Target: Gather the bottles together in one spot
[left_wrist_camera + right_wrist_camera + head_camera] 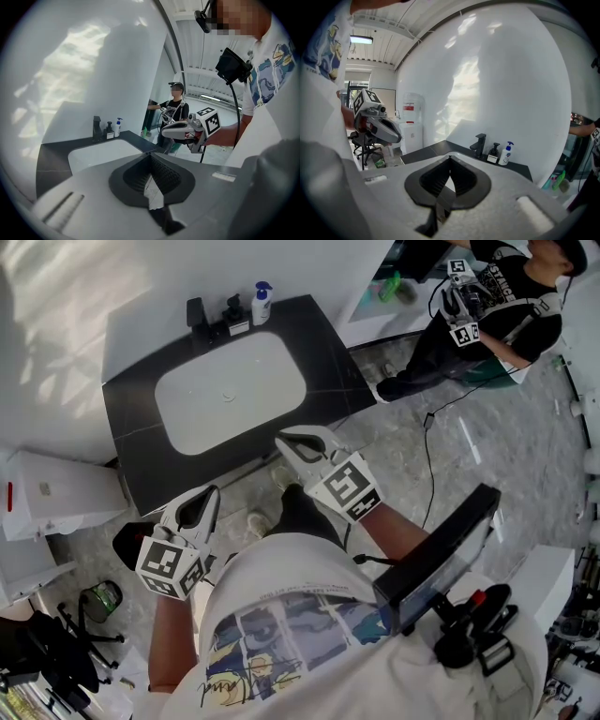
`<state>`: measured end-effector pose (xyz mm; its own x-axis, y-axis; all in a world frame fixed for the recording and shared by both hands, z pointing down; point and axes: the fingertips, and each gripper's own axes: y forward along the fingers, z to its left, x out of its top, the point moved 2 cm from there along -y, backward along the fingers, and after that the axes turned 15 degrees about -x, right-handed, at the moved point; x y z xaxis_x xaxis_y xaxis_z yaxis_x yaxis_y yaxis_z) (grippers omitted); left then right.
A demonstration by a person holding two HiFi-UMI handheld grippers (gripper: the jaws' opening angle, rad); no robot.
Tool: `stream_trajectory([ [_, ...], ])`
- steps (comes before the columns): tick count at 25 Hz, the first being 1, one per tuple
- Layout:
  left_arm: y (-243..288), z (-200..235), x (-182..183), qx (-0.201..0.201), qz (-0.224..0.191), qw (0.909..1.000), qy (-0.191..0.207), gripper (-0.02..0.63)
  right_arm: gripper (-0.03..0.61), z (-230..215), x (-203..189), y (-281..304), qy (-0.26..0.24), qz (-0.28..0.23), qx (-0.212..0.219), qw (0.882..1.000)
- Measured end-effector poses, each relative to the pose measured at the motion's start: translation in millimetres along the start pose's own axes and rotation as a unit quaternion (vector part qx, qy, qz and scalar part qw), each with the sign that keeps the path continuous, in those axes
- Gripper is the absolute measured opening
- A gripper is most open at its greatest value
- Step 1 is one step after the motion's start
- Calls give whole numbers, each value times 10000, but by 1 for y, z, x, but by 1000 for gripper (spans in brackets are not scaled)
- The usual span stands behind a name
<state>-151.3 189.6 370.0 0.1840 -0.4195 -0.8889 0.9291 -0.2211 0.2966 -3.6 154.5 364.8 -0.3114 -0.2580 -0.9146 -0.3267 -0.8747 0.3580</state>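
Two bottles stand at the back edge of the dark counter [323,352], beside the black faucet [195,313]: a black pump bottle [233,314] and a white bottle with a blue pump [262,303]. The white basin [230,390] lies in front of them. My left gripper [199,510] hangs shut and empty off the counter's near left corner. My right gripper [298,442] is shut and empty just off the counter's near edge. Both bottles are far ahead in the left gripper view, black [109,131] and white [117,127], and in the right gripper view, black [493,153] and white [505,153].
A white cabinet [47,493] stands left of the counter, with a black office chair [56,643] below it. Another person [487,306] with grippers works at the far right, and a cable [429,460] trails across the grey floor. A black device [441,554] hangs at my chest.
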Motion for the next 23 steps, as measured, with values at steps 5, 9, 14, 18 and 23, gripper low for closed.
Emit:
stream_trajectory([
  [5, -2, 2, 0, 8, -25, 10000, 5, 2, 0, 5, 2, 1, -74, 8, 38, 10000],
  [9, -4, 1, -2, 18, -44, 10000, -14, 2, 0, 8, 3, 1, -122, 19, 78, 9999],
  [14, -8, -2, -4, 32, -45, 10000, -33, 2, 0, 12, 5, -1, -161, 18, 105, 9998],
  [18, -9, -1, -4, 47, -49, 10000, -46, 2, 0, 13, 5, 0, -179, 38, 121, 9998],
  [23, -4, 0, -7, 32, -27, 10000, -62, 2, 0, 11, 1, 2, -173, 46, 129, 9998],
])
